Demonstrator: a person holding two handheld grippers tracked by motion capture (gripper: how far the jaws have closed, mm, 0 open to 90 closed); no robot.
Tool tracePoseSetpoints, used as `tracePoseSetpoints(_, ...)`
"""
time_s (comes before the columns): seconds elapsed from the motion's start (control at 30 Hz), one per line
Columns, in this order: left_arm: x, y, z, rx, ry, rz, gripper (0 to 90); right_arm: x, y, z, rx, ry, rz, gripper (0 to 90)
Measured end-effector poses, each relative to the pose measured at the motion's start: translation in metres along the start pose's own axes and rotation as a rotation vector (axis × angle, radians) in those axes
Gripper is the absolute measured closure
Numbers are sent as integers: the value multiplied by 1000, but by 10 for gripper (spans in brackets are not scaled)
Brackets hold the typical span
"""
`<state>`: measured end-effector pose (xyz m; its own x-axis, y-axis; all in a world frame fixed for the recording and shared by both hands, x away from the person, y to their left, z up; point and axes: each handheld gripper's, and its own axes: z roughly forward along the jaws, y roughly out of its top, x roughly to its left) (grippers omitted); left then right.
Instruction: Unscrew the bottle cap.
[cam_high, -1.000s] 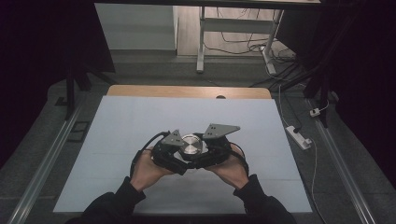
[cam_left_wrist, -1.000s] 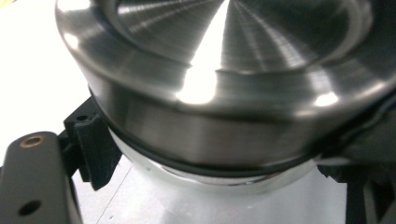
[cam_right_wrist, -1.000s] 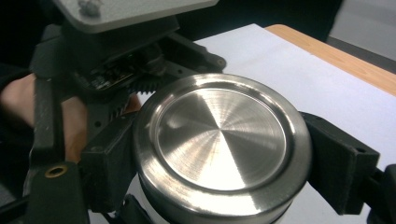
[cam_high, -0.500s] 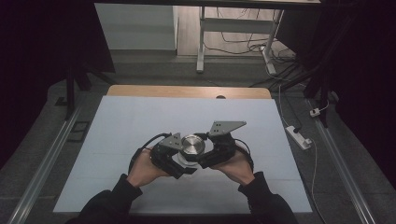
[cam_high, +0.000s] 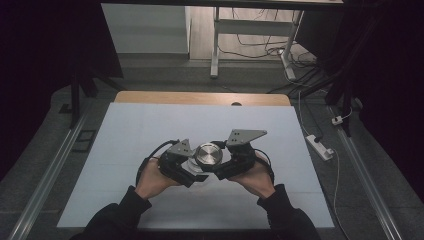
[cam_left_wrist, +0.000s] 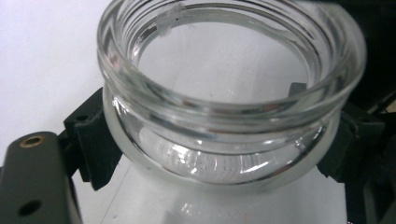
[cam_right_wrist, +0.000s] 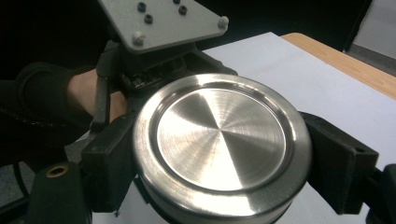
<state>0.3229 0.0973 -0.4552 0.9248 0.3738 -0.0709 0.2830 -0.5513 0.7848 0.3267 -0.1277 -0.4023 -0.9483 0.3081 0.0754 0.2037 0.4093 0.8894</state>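
Above the middle of the white worktop (cam_high: 150, 135), near the person's edge, the 2 grippers meet nose to nose, each held in 1 hand. The left gripper (cam_left_wrist: 219, 154) has its black fingers (cam_left_wrist: 91, 149) clamped on the neck of a clear round glass jar (cam_left_wrist: 224, 116), just under the threaded rim; the jar's mouth is open and faces that gripper's camera, and the white worktop shows through the glass. The right gripper (cam_right_wrist: 219, 158) has its black fingers (cam_right_wrist: 338, 163) clamped on opposite sides of a round brushed-steel lid (cam_right_wrist: 219, 135), whose flat top faces that camera.

In the high view the steel lid (cam_high: 208, 154) sits between the left gripper (cam_high: 186, 167) and the right gripper (cam_high: 225, 167), lifted off the worktop, with the grey three-cornered plates rising on either side of it. The jar lies under the lid there and is hard to make out, so whether lid and jar touch cannot be told.
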Motion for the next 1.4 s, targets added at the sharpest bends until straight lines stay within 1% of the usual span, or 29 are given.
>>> tracePoseSetpoints(0.17,4,-2,-2,-1,26,-11,155,1,-1,-4,-3,-10,0,188)
tracePoseSetpoints(0.2,5,-3,-1,-8,32,-20,155,2,-2,-4,-2,-12,0,188)
tracePoseSetpoints(0.23,6,-4,-2,-7,37,-19,155,2,-2,-5,-2,-14,1,188)
tracePoseSetpoints(0.3,7,-5,-2,-15,45,-30,155,3,-3,-6,-1,-18,2,188)
tracePoseSetpoints(0.33,8,-5,-2,-13,50,-27,155,4,-3,-6,2,-20,3,188)
tracePoseSetpoints(0.4,10,-6,-3,-22,58,-39,155,5,-5,-6,-1,-20,2,188)
tracePoseSetpoints(0.5,14,-8,-5,-25,71,-42,155,7,-7,-6,1,-21,0,188)
tracePoseSetpoints(0.57,15,-8,-5,-37,78,-52,155,9,-9,-7,3,-22,-1,188)
tracePoseSetpoints(0.63,17,-9,-6,-36,85,-48,155,11,-11,-7,1,-24,-3,188)
tracePoseSetpoints(0.8,20,-9,-8,-48,105,-55,155,14,-17,-7,3,-30,-4,188)
tracePoseSetpoints(1.17,26,-10,-10,-64,130,-67,155,21,-29,-5,21,-17,-11,188)
tracePoseSetpoints(1.4,29,-9,-11,-72,145,-73,155,27,-35,-1,28,-6,-26,188)
